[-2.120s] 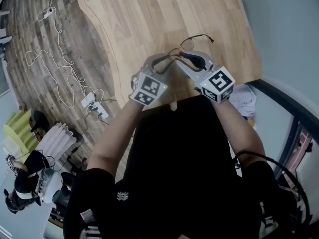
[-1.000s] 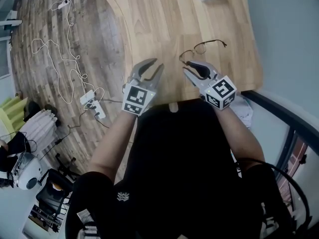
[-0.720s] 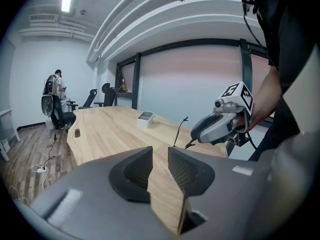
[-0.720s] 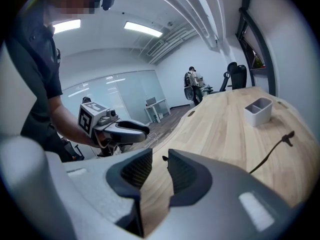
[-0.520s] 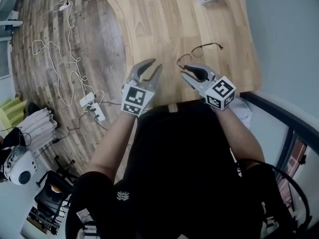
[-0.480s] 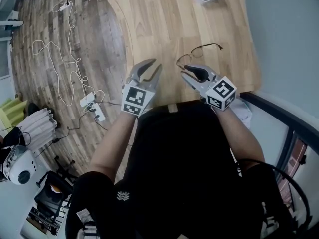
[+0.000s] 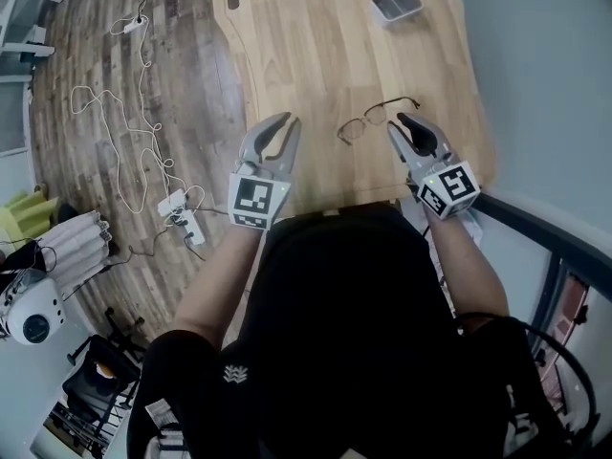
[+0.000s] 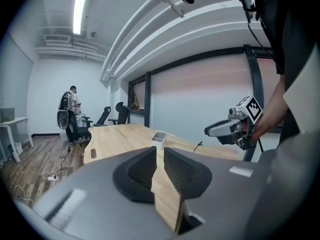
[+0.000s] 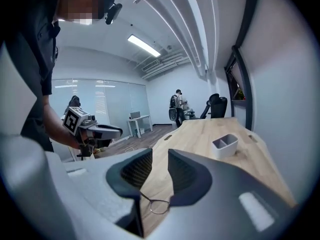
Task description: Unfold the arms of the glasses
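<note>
Thin dark wire-framed glasses [image 7: 376, 118] lie on the wooden table [image 7: 316, 55] near its front edge, one arm reaching out to the far right. My right gripper [image 7: 409, 122] hovers just right of them, open and holding nothing; one lens [image 9: 159, 205] shows through the gap of the right gripper [image 9: 160, 156]. Well to the left of the glasses, my left gripper [image 7: 285, 120] has just been closing its jaws. Only a narrow slit is left in the left gripper [image 8: 160, 151], with nothing in it. Each gripper view shows the other gripper: right [image 8: 227, 129], left [image 9: 102, 131].
A small white two-compartment tray [image 7: 397, 3] stands at the table's far end. Cables and a power strip [image 7: 182, 213] lie on the wooden floor left of the table. A dark metal rail [image 7: 535, 223] runs by on the right. Office chairs and a person [image 8: 70, 111] are far back.
My right gripper has drawn off to the right, away from the glasses, which stay on the table. My left gripper has risen a little and its jaws have narrowed.
</note>
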